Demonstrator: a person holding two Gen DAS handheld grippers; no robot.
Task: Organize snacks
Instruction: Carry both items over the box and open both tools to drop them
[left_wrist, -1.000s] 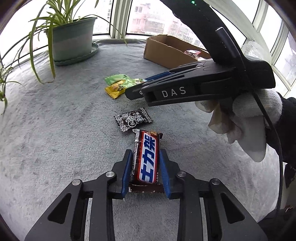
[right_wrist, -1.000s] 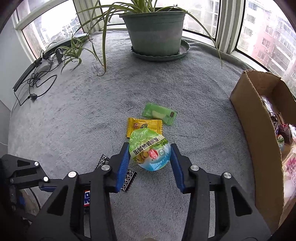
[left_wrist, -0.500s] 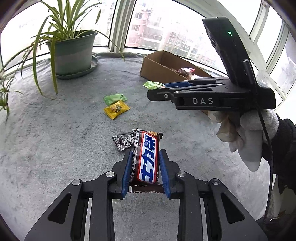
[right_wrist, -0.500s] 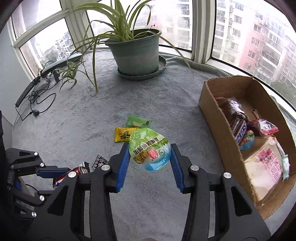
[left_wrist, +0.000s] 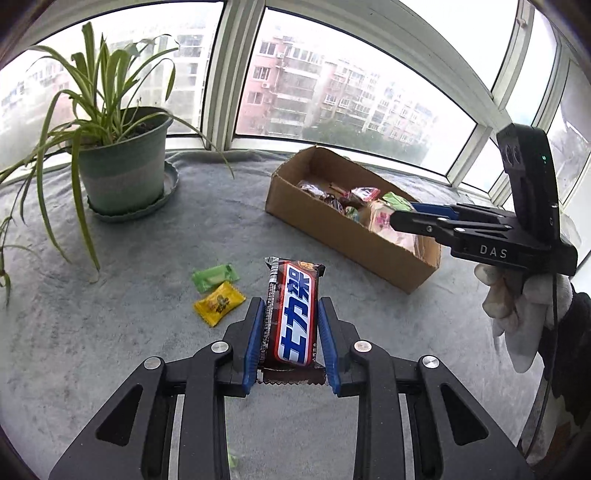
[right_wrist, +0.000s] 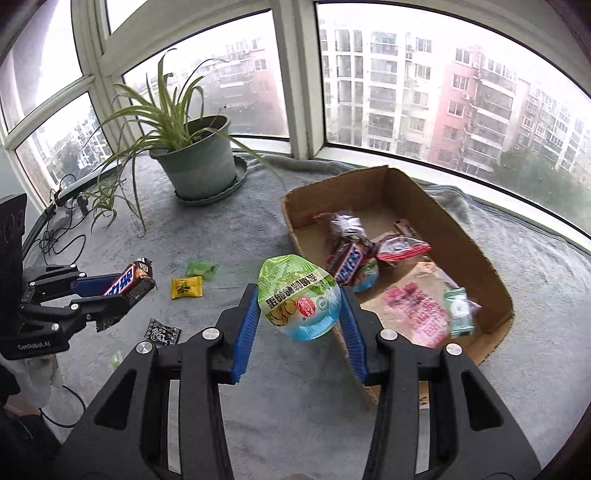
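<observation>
Both wrist views, mid-transfer. I hold one snack in each gripper, clear of the grey tabletop (left_wrist: 110, 362). My left gripper (left_wrist: 291, 332) is pinched on the long sides of a brown chocolate bar (left_wrist: 293, 314) at the lower centre of its own view; the right wrist view shows the same bar (right_wrist: 129, 282) at the left edge, lifted off the cloth. My right gripper (right_wrist: 299, 317) is clamped on the two flanks of a green-topped round snack pack (right_wrist: 299, 299), which hangs at the centre of its frame just beside the near left wall of the cardboard box (right_wrist: 491, 273).

Done, as far as I can judge: the box already holds several wrapped snacks, among them a second chocolate bar (right_wrist: 347, 264), a red packet (right_wrist: 402, 247) and a pink packet (right_wrist: 417, 310), so sorting looks well advanced.

Left to do: both held items must be carried over the box rim and released. Three small pieces remain loose on the tabletop: a green candy (right_wrist: 201, 268) and a yellow candy (right_wrist: 186, 287) at centre left, and a black-and-white packet (right_wrist: 162, 332) below them. In the left wrist view only the green (left_wrist: 216, 277) and yellow (left_wrist: 219, 302) candies show; the box (left_wrist: 332, 236) lies at centre right, well apart from the bar. A potted plant (left_wrist: 122, 166) stands at upper left, outside the work.
</observation>
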